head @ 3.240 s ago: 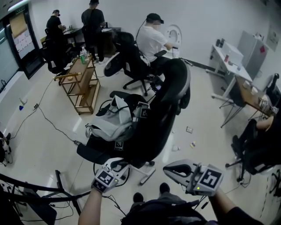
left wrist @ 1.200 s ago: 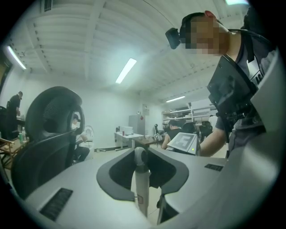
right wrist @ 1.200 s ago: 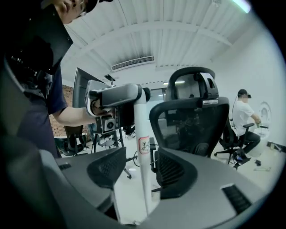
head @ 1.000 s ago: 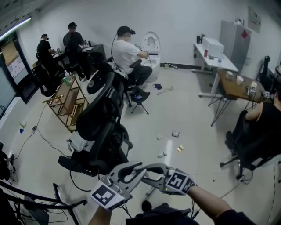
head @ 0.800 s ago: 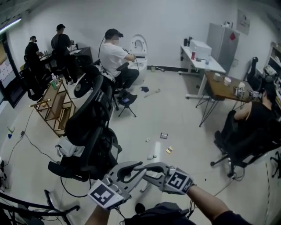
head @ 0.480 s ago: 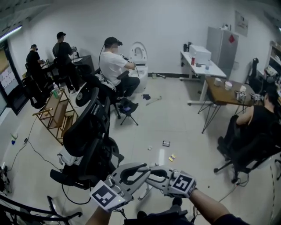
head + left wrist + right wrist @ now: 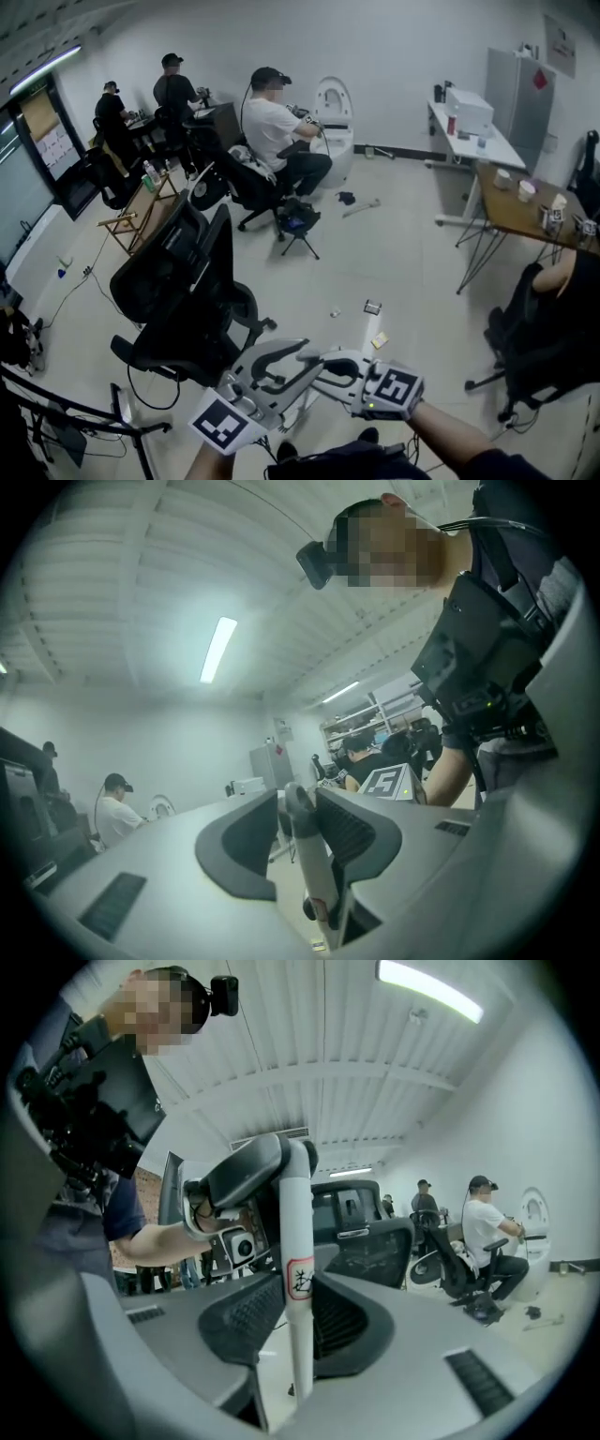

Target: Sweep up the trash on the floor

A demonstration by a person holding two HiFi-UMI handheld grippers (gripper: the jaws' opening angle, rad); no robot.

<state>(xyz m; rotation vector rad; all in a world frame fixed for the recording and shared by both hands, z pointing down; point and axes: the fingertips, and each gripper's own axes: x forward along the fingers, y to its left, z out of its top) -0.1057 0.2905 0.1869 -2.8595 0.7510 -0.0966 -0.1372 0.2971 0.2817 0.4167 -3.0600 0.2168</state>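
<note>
Nearest, the left gripper [image 7: 298, 801], its fingers just eased wider, and the right gripper [image 7: 296, 1283], its fingers just drawn in, both clamp one upright white pole [image 7: 292, 1194], likely the broom's handle. The trash [image 7: 372, 307] lies scattered on the floor [image 7: 412, 244] ahead, slightly right, nearer the right gripper.

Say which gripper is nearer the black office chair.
Left. Left gripper, jaws just opening slightly on the white handle, is beside the black office chair; right gripper, jaws just closing on it, is farther right.
</note>
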